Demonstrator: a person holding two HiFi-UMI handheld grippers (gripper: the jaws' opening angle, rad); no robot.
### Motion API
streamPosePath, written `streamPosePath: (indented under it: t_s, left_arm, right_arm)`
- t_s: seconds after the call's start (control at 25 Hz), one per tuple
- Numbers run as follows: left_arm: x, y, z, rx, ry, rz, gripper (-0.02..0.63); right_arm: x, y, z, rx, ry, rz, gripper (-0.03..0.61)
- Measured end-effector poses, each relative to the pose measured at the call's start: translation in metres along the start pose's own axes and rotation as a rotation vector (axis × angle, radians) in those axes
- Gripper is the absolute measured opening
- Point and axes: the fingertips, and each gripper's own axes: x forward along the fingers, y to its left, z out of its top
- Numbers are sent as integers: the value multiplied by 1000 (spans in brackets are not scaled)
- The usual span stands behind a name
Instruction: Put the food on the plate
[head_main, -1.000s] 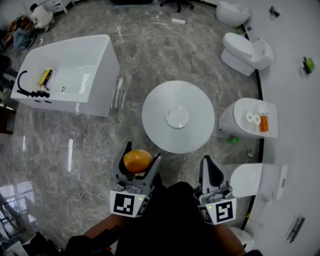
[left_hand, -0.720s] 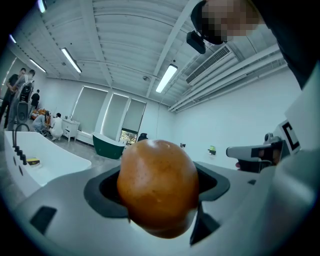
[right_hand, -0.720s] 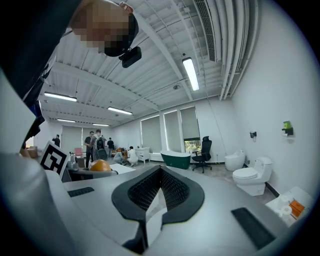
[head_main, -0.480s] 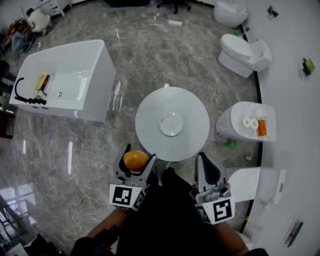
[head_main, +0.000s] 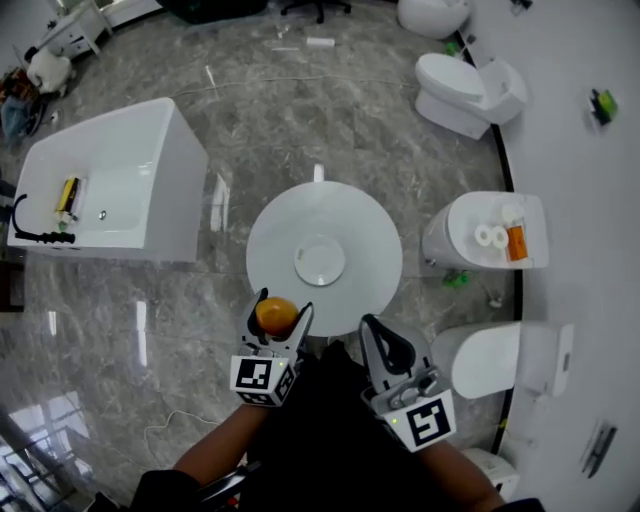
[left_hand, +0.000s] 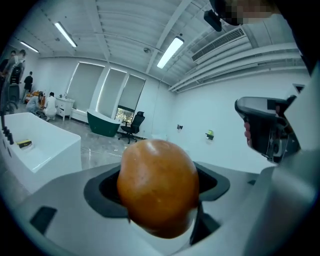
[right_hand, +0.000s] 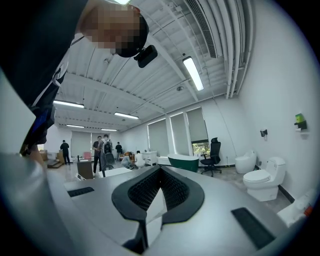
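Note:
An orange round food item (head_main: 276, 315) sits clamped between the jaws of my left gripper (head_main: 277, 317), just off the near edge of the round white table (head_main: 270, 240). In the left gripper view the same orange food (left_hand: 157, 185) fills the jaws. A small white plate (head_main: 320, 261) lies at the table's middle, with nothing on it. My right gripper (head_main: 383, 340) is held near the table's near right edge, jaws shut with nothing between them (right_hand: 159, 192).
A white bathtub (head_main: 100, 190) stands to the left. Toilets (head_main: 465, 90) line the curved wall on the right, one (head_main: 485, 235) bearing paper rolls and an orange bottle. A cable (head_main: 180, 415) lies on the marble floor. People stand far off in the right gripper view.
The table and plate have drawn closer and shifted left in the head view. Both grippers now reach the table's near edge. The orange food stays clamped in the left gripper.

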Motion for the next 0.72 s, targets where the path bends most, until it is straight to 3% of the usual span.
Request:
streamPosePath:
  t_s: [0.24,0.64,0.72]
  left_arm:
    - [42,4,-37,32,102,-30,373]
    - [106,1,-82,126,232,-110,373]
    - [113,2,-89,113,248,-111,373]
  right_arm:
    - [12,-26,-11,3,14,-71,5]
    - [9,-41,-30,2,80,-111,5]
    - [6,-45,-33,8,91,-120,5]
